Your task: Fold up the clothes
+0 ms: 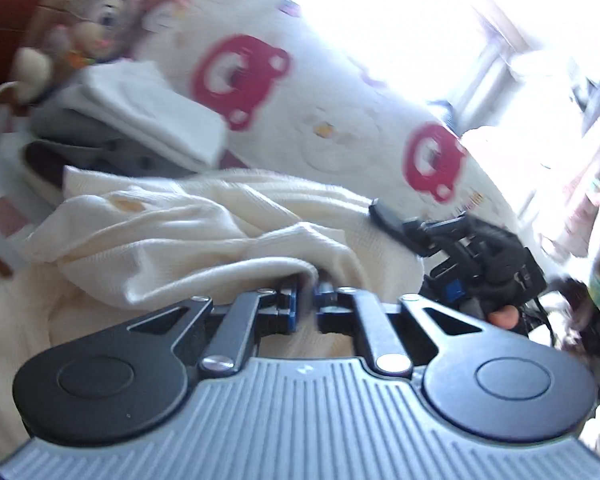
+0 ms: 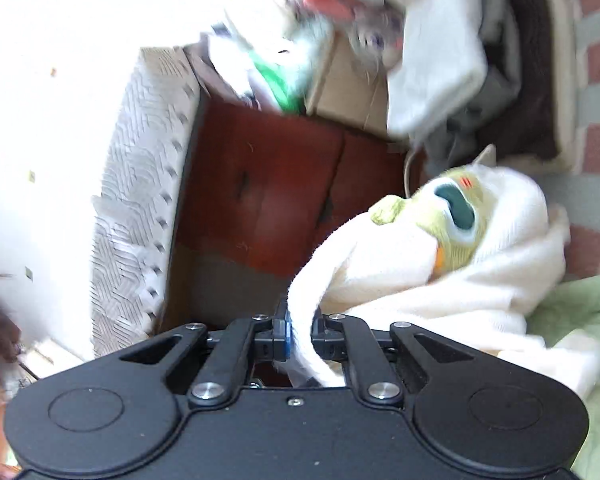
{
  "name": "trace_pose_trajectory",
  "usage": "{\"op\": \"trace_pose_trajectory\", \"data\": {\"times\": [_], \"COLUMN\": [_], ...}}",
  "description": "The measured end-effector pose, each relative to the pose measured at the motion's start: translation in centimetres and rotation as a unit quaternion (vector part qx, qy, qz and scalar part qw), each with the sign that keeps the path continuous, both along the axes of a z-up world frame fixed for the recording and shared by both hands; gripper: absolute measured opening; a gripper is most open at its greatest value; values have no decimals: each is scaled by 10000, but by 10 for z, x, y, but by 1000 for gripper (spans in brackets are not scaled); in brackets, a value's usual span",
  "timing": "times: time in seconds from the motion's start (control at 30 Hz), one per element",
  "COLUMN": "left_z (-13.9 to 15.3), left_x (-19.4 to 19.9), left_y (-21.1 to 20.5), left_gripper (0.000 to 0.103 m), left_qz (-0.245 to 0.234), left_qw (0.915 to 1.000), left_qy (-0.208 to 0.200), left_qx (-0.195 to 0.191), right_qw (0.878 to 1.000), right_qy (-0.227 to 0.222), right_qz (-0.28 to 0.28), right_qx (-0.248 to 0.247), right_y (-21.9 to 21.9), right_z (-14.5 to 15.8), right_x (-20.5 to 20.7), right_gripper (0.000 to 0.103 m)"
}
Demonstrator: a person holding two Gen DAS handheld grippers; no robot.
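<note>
Both of your grippers are pinching the same cream waffle-knit garment. Your left gripper has its jaws drawn nearly together, with a folded edge of the cloth pressed between the blue-edged pads; only a narrow gap filled with fabric separates them. Just past those jaws the garment spreads out in loose, rumpled folds to the left and ahead. To the right of the jaws, your right gripper reaches in from the side, one black finger lying against the far edge of the cloth, with a fingertip of your hand showing behind its body.

From the right wrist view, the right gripper has its jaws closed on a rolled strip of the garment, which runs between the pads and on beneath the housing. Ahead and right of the jaws the cloth bunches up, showing a pale green cartoon print with a dark teal eye.

Farther off beyond the left jaws lie a stack of folded white and grey clothes, a white bedsheet with red car prints, and a blurred grey plush toy.
</note>
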State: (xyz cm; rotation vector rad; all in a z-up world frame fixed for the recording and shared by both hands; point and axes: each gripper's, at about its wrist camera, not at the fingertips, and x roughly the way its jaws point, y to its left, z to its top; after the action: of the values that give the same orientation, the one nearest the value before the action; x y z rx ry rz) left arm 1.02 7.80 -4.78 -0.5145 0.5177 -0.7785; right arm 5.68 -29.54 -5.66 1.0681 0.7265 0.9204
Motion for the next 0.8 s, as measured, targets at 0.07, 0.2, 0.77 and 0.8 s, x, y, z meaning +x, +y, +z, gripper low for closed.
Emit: {"op": "trace_pose_trajectory", "data": {"times": [0.07,0.2,0.77,0.8], "left_z": [-12,-55,-100,-106], "left_x": [9,36,64,67], "left_y": [-11,-29,-18,-23], "left_gripper": [17,29,71,72], "left_qz": [59,688,775,819], "left_qw": [9989,9714,9767,9744], "left_qy": [319,1130,1795,1850], "left_qx": [340,1972,885,976], "right_qw": [9842,8403,8824,8823], "right_qy": [-30,449,56,83], "right_qz": [-697,-1434,-606,-518], "right_qx": [-1627,-5209,-4666,-4678], "right_y": [-25,-39,31,36], "right_z": [3,-19,-55,-65], "right_x": [-11,-20,10,15], "right_gripper": [9,12,87,87]}}
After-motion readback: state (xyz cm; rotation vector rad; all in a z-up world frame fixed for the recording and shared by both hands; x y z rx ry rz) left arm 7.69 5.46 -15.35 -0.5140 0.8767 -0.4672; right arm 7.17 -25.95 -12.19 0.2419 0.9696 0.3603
